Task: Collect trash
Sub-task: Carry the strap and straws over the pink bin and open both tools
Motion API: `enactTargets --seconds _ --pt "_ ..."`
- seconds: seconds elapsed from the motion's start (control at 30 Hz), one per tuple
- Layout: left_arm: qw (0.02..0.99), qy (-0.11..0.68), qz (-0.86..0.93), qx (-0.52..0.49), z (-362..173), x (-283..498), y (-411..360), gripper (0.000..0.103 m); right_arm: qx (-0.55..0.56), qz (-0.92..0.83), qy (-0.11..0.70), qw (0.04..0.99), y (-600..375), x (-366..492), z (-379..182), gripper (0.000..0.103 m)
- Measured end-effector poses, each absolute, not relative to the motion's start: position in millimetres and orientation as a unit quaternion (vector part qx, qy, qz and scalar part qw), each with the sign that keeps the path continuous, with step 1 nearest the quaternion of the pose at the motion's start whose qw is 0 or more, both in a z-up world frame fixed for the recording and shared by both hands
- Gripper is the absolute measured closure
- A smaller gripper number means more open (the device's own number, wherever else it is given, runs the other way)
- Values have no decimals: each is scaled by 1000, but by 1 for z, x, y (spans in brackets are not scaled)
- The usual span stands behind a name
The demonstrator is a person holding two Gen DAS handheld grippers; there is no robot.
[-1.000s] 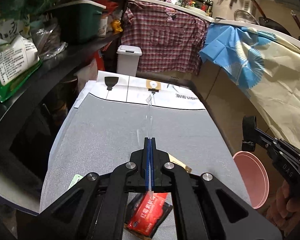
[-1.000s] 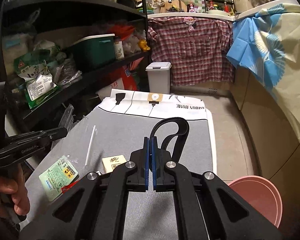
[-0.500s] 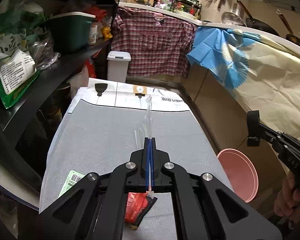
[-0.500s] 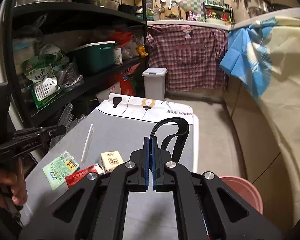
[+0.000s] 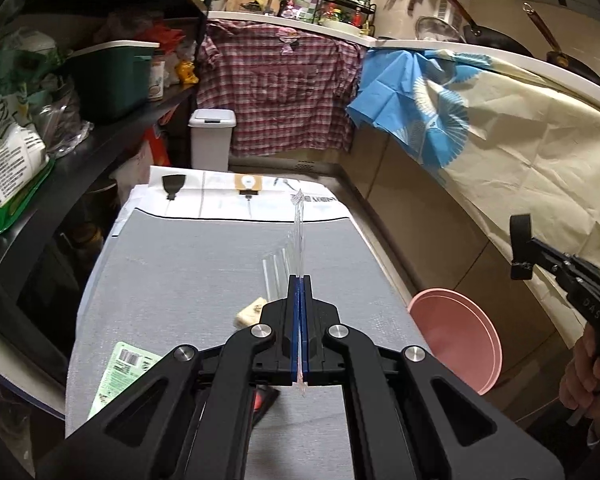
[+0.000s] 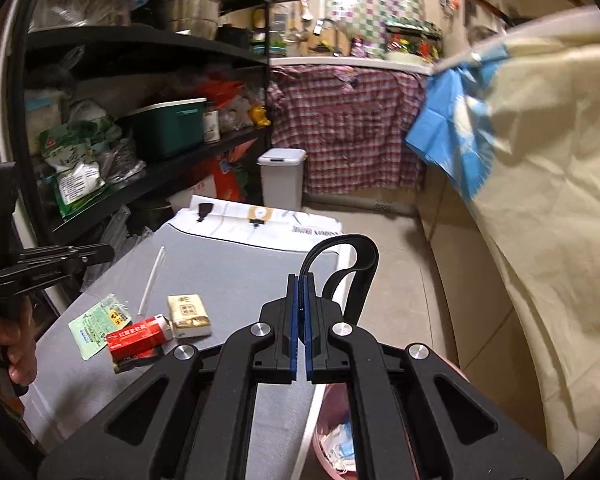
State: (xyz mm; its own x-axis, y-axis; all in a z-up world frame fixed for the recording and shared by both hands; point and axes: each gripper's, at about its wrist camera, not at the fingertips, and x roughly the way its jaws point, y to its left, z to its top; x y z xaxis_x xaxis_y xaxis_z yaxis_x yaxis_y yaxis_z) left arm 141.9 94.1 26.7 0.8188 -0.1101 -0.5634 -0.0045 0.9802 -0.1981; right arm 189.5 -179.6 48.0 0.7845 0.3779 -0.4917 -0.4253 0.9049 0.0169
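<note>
My left gripper (image 5: 300,280) is shut on a clear plastic wrapper (image 5: 299,224) that sticks out forward above the grey table (image 5: 188,272). My right gripper (image 6: 302,280) is shut on a looped black strap (image 6: 364,256), beyond the table's right edge and above the pink bin (image 6: 324,436). In the left wrist view the right gripper (image 5: 536,248) hangs over the pink bin (image 5: 460,344). On the table lie a green packet (image 6: 98,320), a red box (image 6: 140,336), a beige tissue pack (image 6: 188,314) and a white straw (image 6: 152,280).
A dark shelf (image 6: 140,176) full of bags and boxes lines the table's left side. A white pedal bin (image 5: 211,140) stands past the far end. A cloth-draped counter (image 5: 520,152) runs along the right. The pink bin holds some trash.
Both grippers have drifted right and slightly up. The right one has gone from over the table to past its edge, above the pink bin. Both grips are unchanged.
</note>
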Motion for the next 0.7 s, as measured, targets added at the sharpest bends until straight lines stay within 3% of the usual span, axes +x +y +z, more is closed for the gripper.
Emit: enactTargets --seconds 0.7 --pt "943 305 -109 -78 31 165 8 103 10 134 279 951 -251 204 30 100"
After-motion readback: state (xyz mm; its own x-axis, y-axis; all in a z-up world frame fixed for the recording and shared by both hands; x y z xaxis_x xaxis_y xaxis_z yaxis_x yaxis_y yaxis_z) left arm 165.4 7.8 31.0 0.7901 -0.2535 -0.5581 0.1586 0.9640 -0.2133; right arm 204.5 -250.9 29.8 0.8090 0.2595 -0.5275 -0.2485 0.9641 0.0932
